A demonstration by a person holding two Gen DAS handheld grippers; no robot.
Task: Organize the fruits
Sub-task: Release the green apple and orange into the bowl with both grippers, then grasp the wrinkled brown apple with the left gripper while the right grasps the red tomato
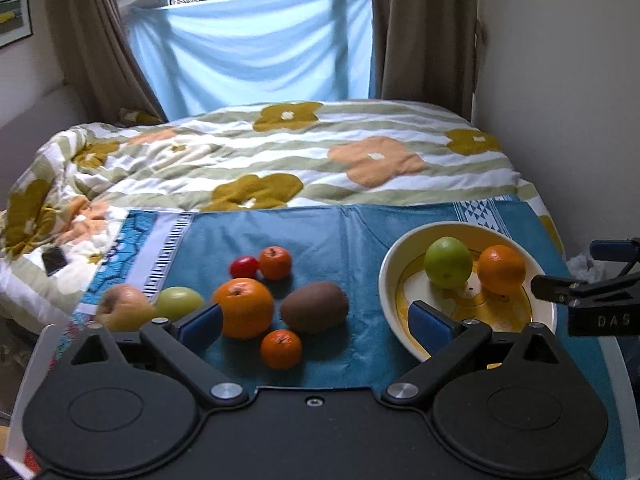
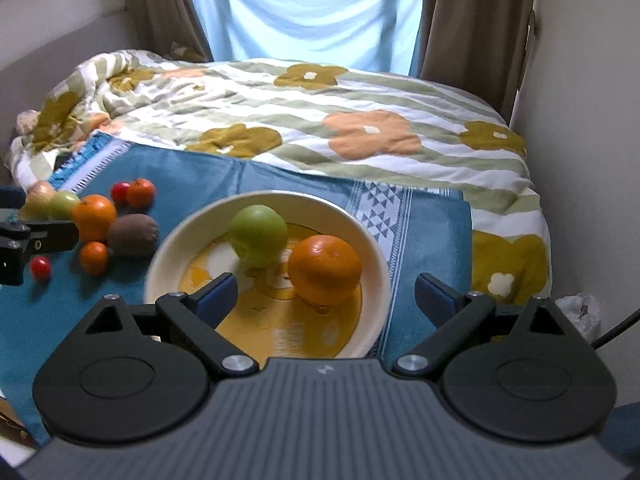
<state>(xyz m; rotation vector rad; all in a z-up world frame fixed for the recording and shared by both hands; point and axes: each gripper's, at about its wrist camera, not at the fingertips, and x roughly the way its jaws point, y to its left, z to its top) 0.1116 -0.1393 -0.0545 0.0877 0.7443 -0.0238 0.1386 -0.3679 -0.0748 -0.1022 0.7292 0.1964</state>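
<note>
Two round fruits in cream bowl.

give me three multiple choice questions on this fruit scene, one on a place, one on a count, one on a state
1. Where is the brown fuzzy kiwi?
A. in the bowl
B. on the blue cloth, beside the loose oranges
C. on the flowered duvet

2. How many fruits lie in the cream round bowl with the yellow inside?
A. two
B. four
C. none

3. How do the right gripper's jaws stand?
A. clamped on the large orange
B. shut with nothing between them
C. spread wide, pressing on nothing

Answers:
1. B: the kiwi rests on the blue cloth left of the bowl, next to a big orange.
2. A: only a green apple and a large orange are in it.
3. C: the blue pads stand far apart on either side of the view, clear of the orange.
</note>
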